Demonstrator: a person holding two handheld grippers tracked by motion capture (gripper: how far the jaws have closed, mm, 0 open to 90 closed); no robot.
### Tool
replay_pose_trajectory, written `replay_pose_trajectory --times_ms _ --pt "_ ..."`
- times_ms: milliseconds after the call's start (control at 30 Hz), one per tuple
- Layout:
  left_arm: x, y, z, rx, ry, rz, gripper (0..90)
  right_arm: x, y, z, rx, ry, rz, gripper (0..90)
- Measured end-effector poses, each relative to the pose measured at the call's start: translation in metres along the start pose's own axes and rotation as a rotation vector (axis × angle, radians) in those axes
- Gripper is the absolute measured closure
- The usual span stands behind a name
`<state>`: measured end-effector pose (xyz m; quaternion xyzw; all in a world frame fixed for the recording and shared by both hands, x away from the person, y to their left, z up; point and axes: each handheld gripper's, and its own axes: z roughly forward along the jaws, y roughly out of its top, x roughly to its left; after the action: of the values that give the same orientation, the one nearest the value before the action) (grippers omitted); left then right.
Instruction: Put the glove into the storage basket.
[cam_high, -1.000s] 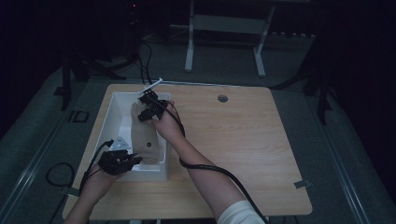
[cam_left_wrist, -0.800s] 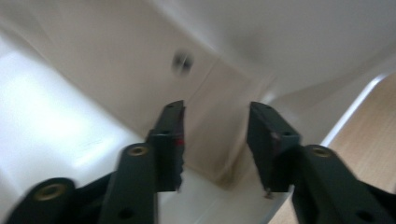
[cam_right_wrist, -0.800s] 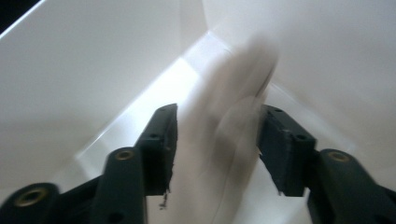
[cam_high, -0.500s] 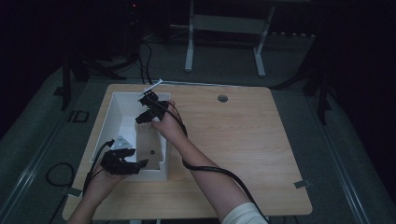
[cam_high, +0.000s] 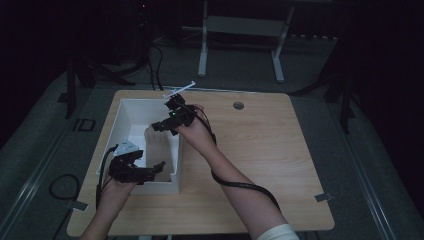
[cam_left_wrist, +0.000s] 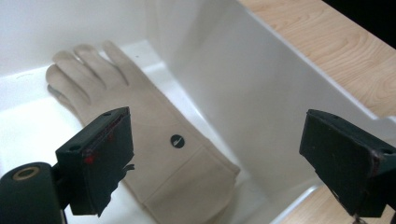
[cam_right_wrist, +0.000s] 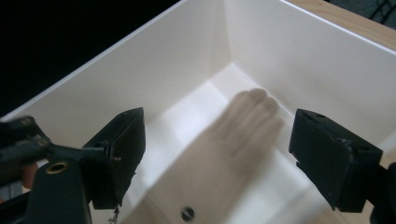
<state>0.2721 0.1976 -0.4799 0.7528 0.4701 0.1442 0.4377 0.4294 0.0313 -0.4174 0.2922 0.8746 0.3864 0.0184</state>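
A beige glove (cam_left_wrist: 154, 140) lies flat on the floor of a white bin (cam_high: 129, 111), fingers toward the far wall. It has a small round snap near its cuff. In the right gripper view the glove (cam_right_wrist: 224, 140) looks blurred. My left gripper (cam_high: 150, 172) hangs over the bin's near end, open, jaws wide apart above the glove's cuff (cam_left_wrist: 187, 186). My right gripper (cam_high: 162, 125) hovers over the bin's right wall near the glove's fingers (cam_high: 152, 135), open, nothing between its jaws.
The bin stands on the left part of a light wooden table (cam_high: 280, 150). A round grommet (cam_high: 238, 105) sits in the tabletop at the back. A thin white stick (cam_high: 178, 90) lies by the bin's far right corner. Cable (cam_high: 240, 185) trails along the right forearm.
The right gripper has drawn back from the bin's far end toward its middle. The left gripper has shifted slightly right over the bin's near end. The glove now lies free.
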Motion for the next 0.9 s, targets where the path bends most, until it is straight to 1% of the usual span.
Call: replay_pose_trajectory --times_ms 33,133,167,267,333,367,400,433,467,500,533,600,633,667,700,733,767,800,867,900 --pt "0.0 0.0 0.0 0.0 0.0 0.0 10.4 0.0 0.0 0.0 0.0 0.0 0.0 18.4" --pt "-0.005 0.005 -0.001 -0.006 -0.006 0.004 10.4 -0.004 -0.005 -0.013 -0.009 -0.024 -0.015 18.4" --pt "-0.007 0.008 -0.001 -0.005 -0.008 0.01 10.5 -0.006 -0.006 -0.017 -0.017 -0.018 -0.012 18.4" --pt "-0.015 0.014 -0.001 -0.011 -0.017 0.026 10.5 -0.012 -0.013 -0.031 -0.03 -0.027 -0.007 18.4" --pt "-0.021 0.02 -0.001 -0.016 -0.023 0.041 10.5 -0.016 -0.016 -0.038 -0.035 -0.035 -0.005 18.4" --pt "-0.025 0.022 -0.001 -0.022 -0.029 0.047 10.5 -0.021 -0.021 -0.046 -0.042 -0.04 0.003 18.4" --pt "-0.028 0.025 0.0 -0.024 -0.031 0.055 10.5 -0.021 -0.021 -0.046 -0.042 -0.04 0.003 18.4" --pt "-0.032 0.027 0.0 -0.027 -0.038 0.064 10.6 -0.024 -0.024 -0.05 -0.047 -0.043 0.008 18.4" --pt "-0.035 0.03 0.001 -0.032 -0.046 0.074 10.8 -0.029 -0.028 -0.058 -0.061 -0.049 0.02 18.3" --pt "-0.04 0.032 0.002 -0.044 -0.049 0.082 10.9 -0.031 -0.031 -0.062 -0.072 -0.047 0.026 18.4" --pt "-0.044 0.034 0.003 -0.051 -0.055 0.093 10.9 -0.031 -0.031 -0.062 -0.072 -0.047 0.026 18.4" --pt "-0.052 0.037 0.007 -0.062 -0.087 0.101 10.9 -0.036 -0.038 -0.072 -0.094 -0.047 0.034 18.4" --pt "-0.056 0.038 0.009 -0.075 -0.098 0.105 10.9 -0.036 -0.038 -0.072 -0.094 -0.047 0.034 18.4" --pt "-0.06 0.039 0.011 -0.086 -0.11 0.109 10.9 -0.037 -0.041 -0.075 -0.096 -0.049 0.031 18.4" --pt "-0.065 0.041 0.012 -0.089 -0.118 0.121 10.9 -0.039 -0.047 -0.08 -0.094 -0.059 0.017 18.8" --pt "-0.069 0.042 0.014 -0.092 -0.129 0.13 10.9 -0.039 -0.047 -0.08 -0.094 -0.059 0.017 18.8" --pt "-0.073 0.043 0.015 -0.092 -0.14 0.138 10.9 -0.042 -0.053 -0.084 -0.092 -0.058 0.014 19.8" --pt "-0.077 0.044 0.017 -0.091 -0.153 0.144 10.9 -0.042 -0.053 -0.084 -0.092 -0.058 0.014 19.8" --pt "-0.085 0.046 0.02 -0.086 -0.174 0.162 10.9 -0.047 -0.062 -0.09 -0.087 -0.065 0.005 19.7" --pt "-0.089 0.046 0.021 -0.088 -0.184 0.169 10.9 -0.047 -0.062 -0.09 -0.087 -0.065 0.005 19.7"
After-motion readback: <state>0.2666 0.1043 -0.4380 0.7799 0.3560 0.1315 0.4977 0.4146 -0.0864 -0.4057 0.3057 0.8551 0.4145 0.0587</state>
